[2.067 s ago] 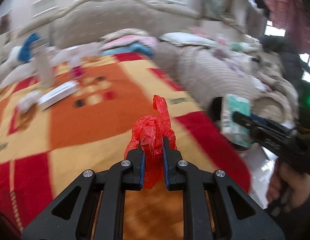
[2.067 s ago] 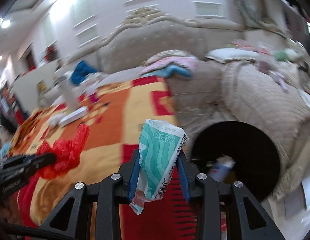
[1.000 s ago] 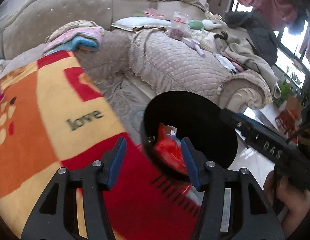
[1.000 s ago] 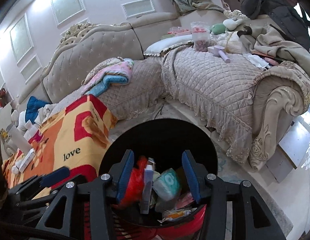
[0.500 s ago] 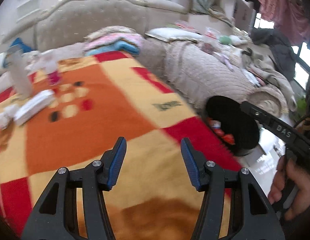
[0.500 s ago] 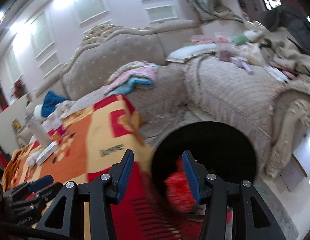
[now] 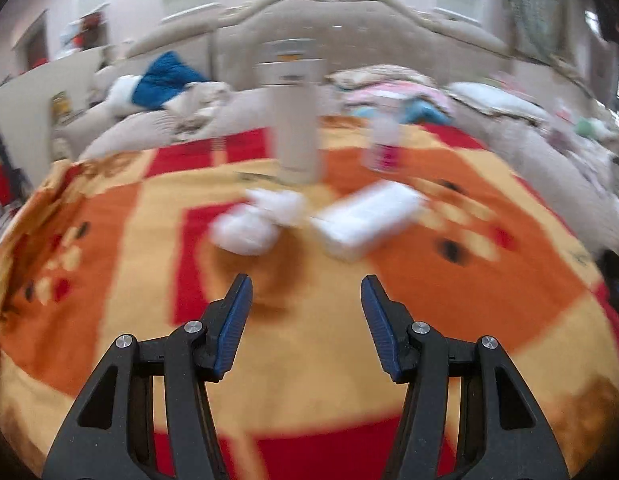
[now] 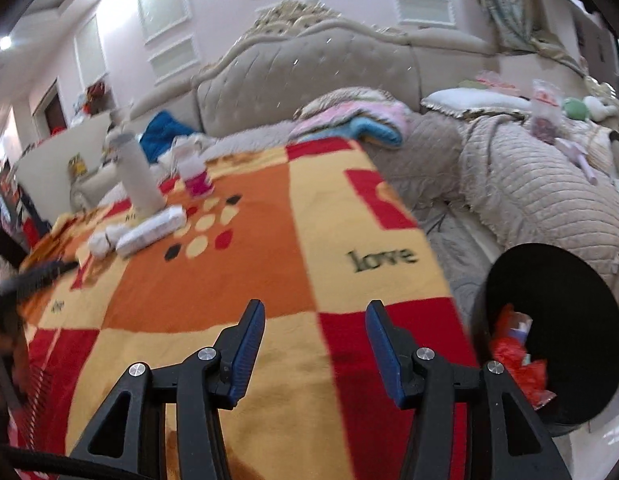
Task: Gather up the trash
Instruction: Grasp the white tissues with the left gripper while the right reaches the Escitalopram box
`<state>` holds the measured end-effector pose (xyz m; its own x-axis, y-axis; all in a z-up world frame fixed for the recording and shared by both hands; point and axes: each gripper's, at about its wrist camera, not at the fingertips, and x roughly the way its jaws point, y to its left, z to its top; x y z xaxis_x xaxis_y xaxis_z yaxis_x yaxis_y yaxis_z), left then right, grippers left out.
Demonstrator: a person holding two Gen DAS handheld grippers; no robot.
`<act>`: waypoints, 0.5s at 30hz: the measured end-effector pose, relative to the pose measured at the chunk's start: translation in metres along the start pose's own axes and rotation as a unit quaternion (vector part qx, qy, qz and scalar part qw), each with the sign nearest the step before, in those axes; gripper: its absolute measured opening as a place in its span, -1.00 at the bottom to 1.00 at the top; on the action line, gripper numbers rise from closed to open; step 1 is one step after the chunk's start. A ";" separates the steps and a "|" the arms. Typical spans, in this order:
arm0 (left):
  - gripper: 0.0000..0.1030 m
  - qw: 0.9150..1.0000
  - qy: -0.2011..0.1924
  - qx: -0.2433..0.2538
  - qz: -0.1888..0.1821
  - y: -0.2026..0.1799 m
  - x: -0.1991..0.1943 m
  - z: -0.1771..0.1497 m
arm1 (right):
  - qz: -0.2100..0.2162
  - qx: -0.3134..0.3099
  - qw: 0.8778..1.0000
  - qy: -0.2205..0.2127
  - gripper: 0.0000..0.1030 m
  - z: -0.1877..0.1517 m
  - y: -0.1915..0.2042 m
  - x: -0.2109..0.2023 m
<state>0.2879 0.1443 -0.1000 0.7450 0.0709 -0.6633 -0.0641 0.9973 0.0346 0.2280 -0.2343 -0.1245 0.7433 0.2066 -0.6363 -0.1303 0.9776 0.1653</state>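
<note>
Swung from bin back over bench; left gripper (image 7: 305, 316) released, empty. Crumpled tissue (image 7: 253, 224): light, soft; pinch mid-wad.

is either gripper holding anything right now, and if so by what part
Nothing is held. The left gripper is open and empty above the blanket; the right gripper has its jaws opening with nothing between them.

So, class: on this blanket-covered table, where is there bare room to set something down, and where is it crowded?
Free: the blanket from the "love" lettering to the near edge. Crowded: the far left corner, with the tall white bottle, pink-based jar, white box and crumpled tissue.
</note>
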 end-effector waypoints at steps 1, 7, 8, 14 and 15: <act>0.07 1.000 0.006 0.000 0.012 0.014 0.013 0.006 | -0.008 -0.006 1.000 0.013 -0.02 0.000 0.003 0.006; 0.07 0.999 0.042 0.018 -0.002 0.040 0.072 0.023 | -0.017 0.023 0.998 0.057 -0.02 -0.003 -0.011 0.021; 0.07 0.999 0.045 0.023 -0.004 0.039 0.077 0.023 | -0.014 0.028 0.998 0.060 -0.02 -0.003 -0.013 0.022; 0.07 0.998 0.054 0.032 0.007 0.033 0.106 0.032 | -0.016 0.015 0.997 0.070 -0.02 -0.003 -0.008 0.024; 0.07 0.998 0.059 0.026 0.002 0.035 0.110 0.033 | -0.017 0.015 0.997 0.070 -0.02 -0.003 -0.008 0.024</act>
<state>0.3896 0.1875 -0.1469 0.6616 0.0754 -0.7460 -0.0293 0.9968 0.0747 0.2452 -0.2367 -0.1429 0.6479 0.1790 -0.7404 -0.0856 0.9830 0.1627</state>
